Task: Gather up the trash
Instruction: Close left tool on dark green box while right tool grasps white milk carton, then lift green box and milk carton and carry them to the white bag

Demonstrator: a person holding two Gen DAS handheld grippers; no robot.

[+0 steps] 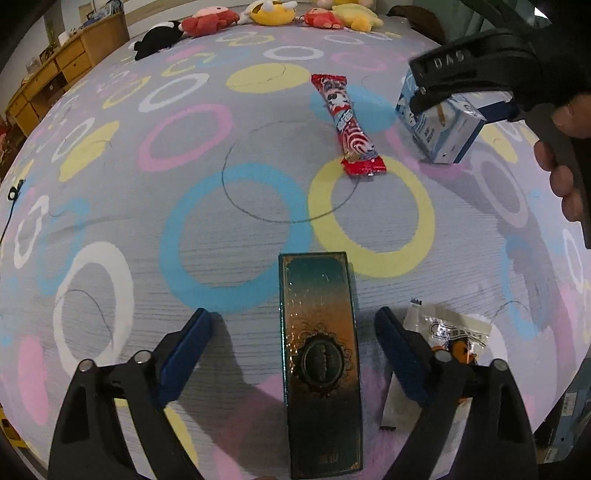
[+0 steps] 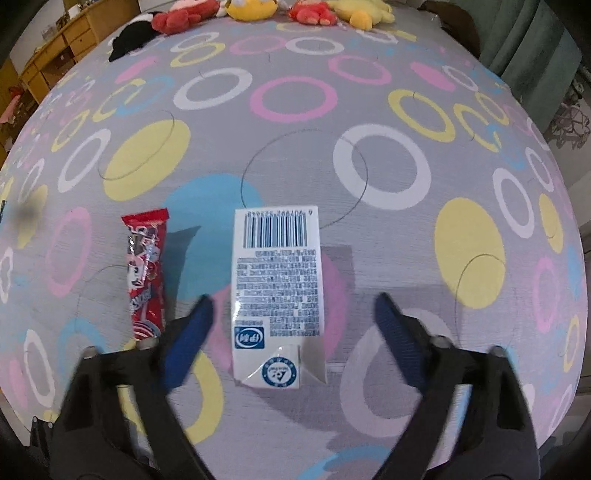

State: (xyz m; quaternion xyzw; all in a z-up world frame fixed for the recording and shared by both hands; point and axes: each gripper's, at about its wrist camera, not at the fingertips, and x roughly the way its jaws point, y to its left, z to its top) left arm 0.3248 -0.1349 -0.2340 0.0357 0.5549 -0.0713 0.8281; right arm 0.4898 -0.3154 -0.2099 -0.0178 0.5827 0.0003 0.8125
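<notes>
A long dark green and gold box (image 1: 319,354) lies on the ring-patterned bedspread (image 1: 221,206), between the fingers of my left gripper (image 1: 293,325). That gripper is open, both blue pads clear of the box. A white and blue milk carton (image 2: 275,280) lies flat, barcode side up, between the fingers of my right gripper (image 2: 293,306), which is open with gaps on both sides. In the left wrist view the right gripper (image 1: 461,107) hovers over the carton (image 1: 443,133). A red candy wrapper (image 1: 351,129) (image 2: 146,273) lies left of the carton. A clear snack wrapper (image 1: 454,336) lies right of the box.
Several plush toys (image 2: 251,9) line the far edge of the bed. A wooden drawer unit (image 1: 55,74) stands at the far left. A person's hand (image 1: 565,177) grips the right tool. A green curtain (image 2: 535,40) hangs at the far right.
</notes>
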